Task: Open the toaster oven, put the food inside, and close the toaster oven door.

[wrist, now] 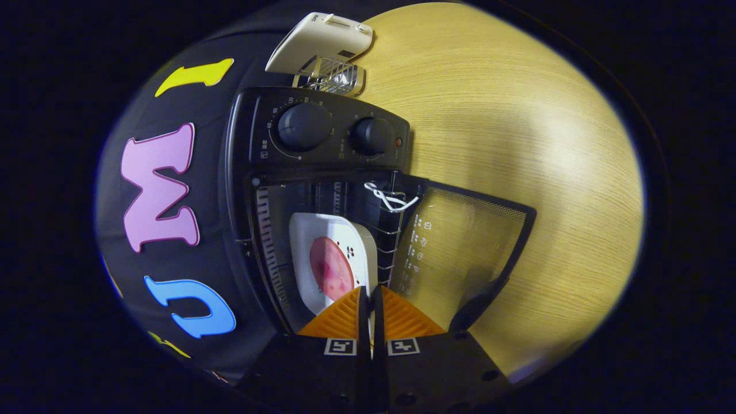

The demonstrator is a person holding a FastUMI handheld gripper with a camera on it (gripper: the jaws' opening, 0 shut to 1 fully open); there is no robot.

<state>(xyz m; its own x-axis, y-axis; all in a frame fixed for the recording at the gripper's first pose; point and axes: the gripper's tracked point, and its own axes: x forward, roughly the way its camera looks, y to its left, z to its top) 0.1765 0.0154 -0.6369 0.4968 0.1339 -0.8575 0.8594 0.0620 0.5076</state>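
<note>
1. The gripper (371, 299) has its two fingers drawn close, pinching the near rim of one white plate (356, 238).
2. The plate carries one pink round slice of food (330, 269) and sits on the wire rack (386, 241) in the mouth of the toaster oven (247, 172).
3. The glass door (460, 241) hangs fully open beside the plate, over the wooden table (517, 144).
4. Two dark knobs (303, 126) sit on the oven's panel.
5. Beyond the oven lies one cream appliance (322, 43) with a metal grille.
</note>
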